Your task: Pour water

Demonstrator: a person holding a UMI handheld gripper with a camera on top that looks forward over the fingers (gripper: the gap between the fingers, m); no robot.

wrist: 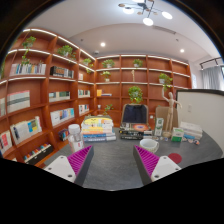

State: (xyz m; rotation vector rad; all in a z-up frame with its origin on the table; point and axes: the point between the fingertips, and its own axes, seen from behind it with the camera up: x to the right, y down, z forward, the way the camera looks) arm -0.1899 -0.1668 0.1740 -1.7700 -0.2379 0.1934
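Claw (113, 163): two white fingers (62, 168), each had a magenta ribbed pad (80, 158) on inner face.

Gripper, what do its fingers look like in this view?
The gripper shows two fingers with white, blocky outer shells. Each finger bears a magenta pad with a ribbed texture on its inner face. The fingers stand apart with nothing between them. No cables, markings, hand or sleeve can be seen.

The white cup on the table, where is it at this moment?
In the gripper view, the white cup stands on the grey table just beyond the right finger's pad, left of a small red object. The gripper is open, holding nothing.
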